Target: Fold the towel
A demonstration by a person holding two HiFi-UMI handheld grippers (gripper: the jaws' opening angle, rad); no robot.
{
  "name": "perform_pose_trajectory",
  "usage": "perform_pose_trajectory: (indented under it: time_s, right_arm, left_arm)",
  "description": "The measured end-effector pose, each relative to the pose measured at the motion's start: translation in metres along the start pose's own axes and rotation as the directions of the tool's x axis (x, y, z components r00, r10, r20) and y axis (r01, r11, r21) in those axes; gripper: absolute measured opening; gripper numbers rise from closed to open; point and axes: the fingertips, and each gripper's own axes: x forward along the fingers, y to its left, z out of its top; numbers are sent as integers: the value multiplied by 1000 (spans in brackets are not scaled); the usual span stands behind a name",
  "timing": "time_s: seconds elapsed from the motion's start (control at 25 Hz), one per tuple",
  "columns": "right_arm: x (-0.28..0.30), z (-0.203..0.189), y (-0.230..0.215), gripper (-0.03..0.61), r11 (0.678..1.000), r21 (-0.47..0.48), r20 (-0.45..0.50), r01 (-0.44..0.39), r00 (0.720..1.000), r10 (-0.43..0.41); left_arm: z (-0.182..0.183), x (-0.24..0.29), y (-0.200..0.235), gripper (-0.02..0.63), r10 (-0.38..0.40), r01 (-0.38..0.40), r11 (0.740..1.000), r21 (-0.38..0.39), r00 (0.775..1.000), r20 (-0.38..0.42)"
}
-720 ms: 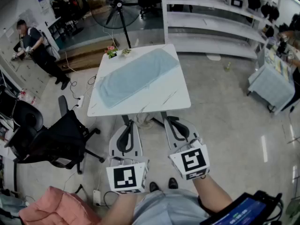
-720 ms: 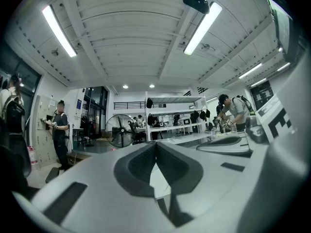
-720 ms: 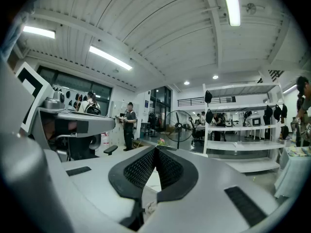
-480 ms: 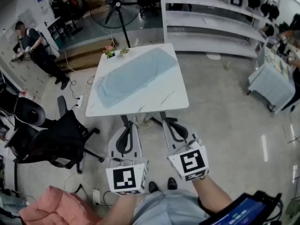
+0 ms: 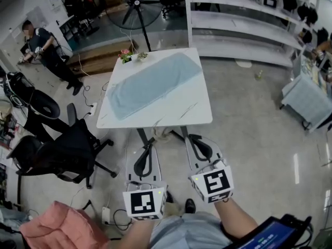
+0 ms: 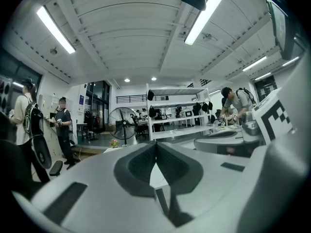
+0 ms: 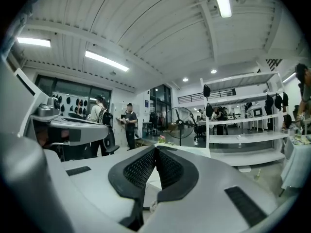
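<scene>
A light blue towel (image 5: 151,84) lies spread flat and slantwise on the white table (image 5: 194,114) ahead of me. Both grippers hang in the air short of the table's near edge, held level. My left gripper (image 5: 147,147) is shut with nothing between its jaws; its tips meet in the left gripper view (image 6: 155,142). My right gripper (image 5: 191,139) is likewise shut and empty, with the pads pressed together in the right gripper view (image 7: 155,148). Neither touches the towel.
Two small flower pots (image 5: 130,55) stand at the table's far left corner. A black office chair (image 5: 62,149) sits left of the table, a standing fan (image 5: 136,4) behind it, white shelves (image 5: 244,25) at the back right. A person (image 5: 49,53) stands far left. A pink cushion (image 5: 57,230) lies near my feet.
The head view has shifted slightly, so the table sits a touch further right and lower. Both grippers stay shut and sit a little lower in the picture.
</scene>
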Motion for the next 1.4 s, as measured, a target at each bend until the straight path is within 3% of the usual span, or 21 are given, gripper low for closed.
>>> perform_pose_trajectory:
  time_s: [0.32,0.52,0.84,1.04,1.24,1.4]
  right_arm:
    - [40,-2,-2,18,999,-8,-20,-50,999,50]
    - [80,-2,-16,18,999,-15,-27,-39,999,39]
    - [198,-23,-36,25,999,-30,-77,-37,996,35]
    - [281,-29,-58,25,999,-29,-90,-33,996,30]
    - [349,-37,-81,20,1000,-23,-123,-7,992,4]
    - [388,-21,-87,20,999,-36,-113,10,994,-14]
  left_arm:
    - [-5,30,26,8,47,-47,999,-6,999,-2]
    - [-7,65,51,8,51,-51,998,-25,999,18]
    - [-39,155,131,8,70,-71,996,-53,997,-24]
    - [-53,230,176,8,45,-50,992,-113,998,-51]
    - [-55,292,210,8,7,-12,995,-96,998,-56]
    - [-46,318,234,8,-16,13,996,-84,999,-36]
